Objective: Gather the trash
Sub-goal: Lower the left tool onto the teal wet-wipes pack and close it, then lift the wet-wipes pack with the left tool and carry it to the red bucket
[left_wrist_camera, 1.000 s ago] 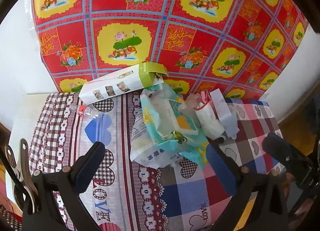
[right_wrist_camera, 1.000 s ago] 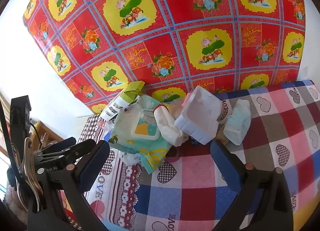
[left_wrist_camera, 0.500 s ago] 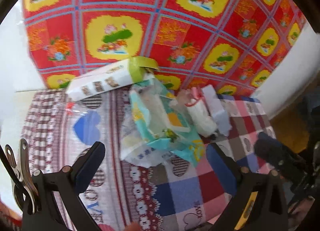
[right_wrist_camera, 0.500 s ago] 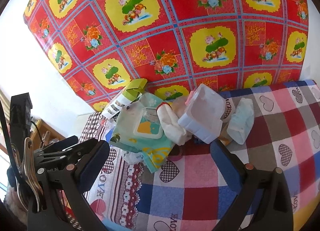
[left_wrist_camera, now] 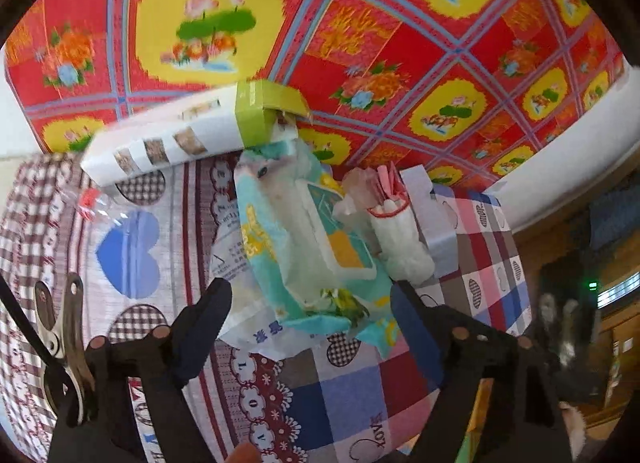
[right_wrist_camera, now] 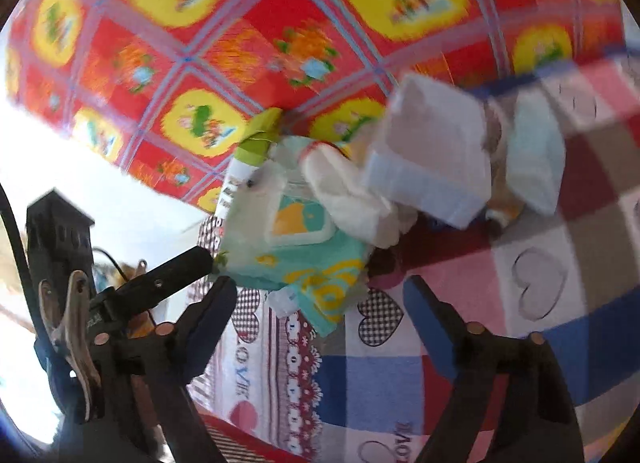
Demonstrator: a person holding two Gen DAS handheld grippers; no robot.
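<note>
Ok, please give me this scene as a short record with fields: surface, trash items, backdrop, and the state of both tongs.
surface: patchwork heart cloth
trash: teal wipes packet; white-green carton; white cotton bundle; clear plastic tub
backdrop: red floral cloth
left tongs: closing, packet's near end between the jaws, pads not pressing it
right tongs: closing, packet's corner between them, no contact

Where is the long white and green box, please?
In the left wrist view the box lies at the pile's far left, against the red cloth, behind the wipes pack.

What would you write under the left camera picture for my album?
Left gripper, fingers closing but not yet touching, reaches for the teal wet-wipe pack in a trash pile on the heart-patterned cloth.
</note>
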